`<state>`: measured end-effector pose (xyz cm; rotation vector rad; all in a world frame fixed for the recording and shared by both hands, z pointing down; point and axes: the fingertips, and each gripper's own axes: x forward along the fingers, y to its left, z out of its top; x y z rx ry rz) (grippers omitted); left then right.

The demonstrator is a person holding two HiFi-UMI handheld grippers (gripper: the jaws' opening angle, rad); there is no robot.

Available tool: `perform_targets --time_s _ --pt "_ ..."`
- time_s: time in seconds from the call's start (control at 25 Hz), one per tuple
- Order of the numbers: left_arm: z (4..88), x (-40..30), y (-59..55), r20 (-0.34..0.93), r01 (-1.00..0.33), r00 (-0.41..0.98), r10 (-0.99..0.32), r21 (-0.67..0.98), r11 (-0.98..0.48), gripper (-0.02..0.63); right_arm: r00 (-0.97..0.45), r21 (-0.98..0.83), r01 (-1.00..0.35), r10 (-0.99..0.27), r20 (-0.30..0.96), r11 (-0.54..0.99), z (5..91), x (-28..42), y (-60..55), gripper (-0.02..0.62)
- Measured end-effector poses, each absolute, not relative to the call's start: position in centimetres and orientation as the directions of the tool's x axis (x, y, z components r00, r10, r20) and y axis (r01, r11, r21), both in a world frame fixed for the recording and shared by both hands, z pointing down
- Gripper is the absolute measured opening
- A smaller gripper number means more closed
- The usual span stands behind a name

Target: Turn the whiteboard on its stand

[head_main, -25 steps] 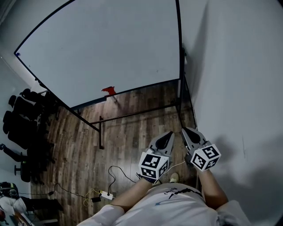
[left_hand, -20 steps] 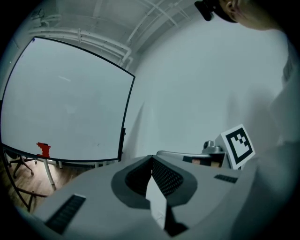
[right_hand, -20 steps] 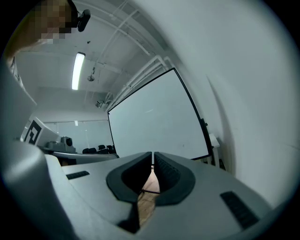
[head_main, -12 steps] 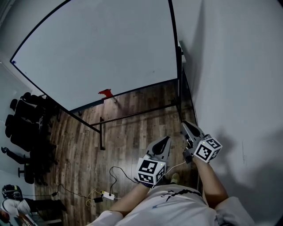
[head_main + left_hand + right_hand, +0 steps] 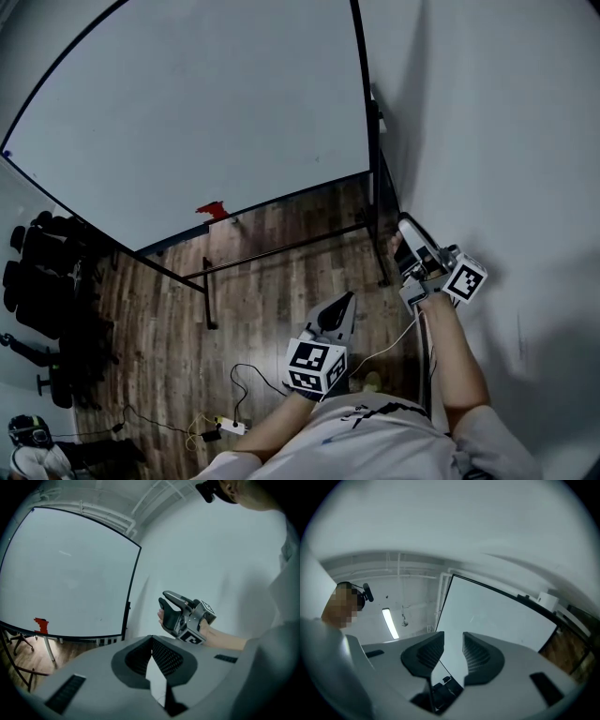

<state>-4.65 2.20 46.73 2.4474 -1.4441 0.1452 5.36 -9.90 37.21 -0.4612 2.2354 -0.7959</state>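
The large whiteboard (image 5: 206, 112) hangs tilted in its black frame on a wheeled stand; it also shows in the left gripper view (image 5: 65, 573) and the right gripper view (image 5: 497, 616). A red item (image 5: 212, 210) sits at its lower edge. My right gripper (image 5: 405, 228) is raised beside the stand's right post (image 5: 375, 187), close to the wall. Its jaws are opening with nothing between them (image 5: 453, 637). My left gripper (image 5: 349, 298) is lower, over the floor, shut and empty (image 5: 151, 639). The left gripper view shows the right gripper (image 5: 168, 603) with a gap between its fingers.
A white wall (image 5: 506, 141) runs close along the right of the stand. The stand's lower crossbar (image 5: 281, 248) spans the wooden floor. Black chairs (image 5: 37, 272) are stacked at the left. A power strip with cables (image 5: 230, 427) lies near my feet.
My right gripper has risen and moved right, toward the stand's right post, and its jaws have parted. The left gripper has dropped slightly and stays shut.
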Motion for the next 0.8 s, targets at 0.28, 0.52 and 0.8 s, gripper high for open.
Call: perform_targets --time_s 0.28,0.52,0.8 --pt "45.3 -7.3 -6.0 0.192 -0.836 0.547 -0.814 0.174 -0.521 0.012 -0.641 -0.537 -0.255 -0.556 -0.529 0.804 33.3 5.2 -19.8 0.115" --pt "39.3 -8.4 -15.0 0.084 -0.769 0.638 -0.766 0.116 -0.628 0.012 -0.640 -0.390 -0.519 -0.648 -0.413 0.761 31.8 2.7 -25.6 0.115" --pt "33.4 -4.9 -21.9 -0.021 -0.687 0.720 -0.693 0.117 -0.717 0.012 -0.612 -0.343 -0.612 -0.701 -0.367 0.713 31.4 2.4 -30.0 0.115"
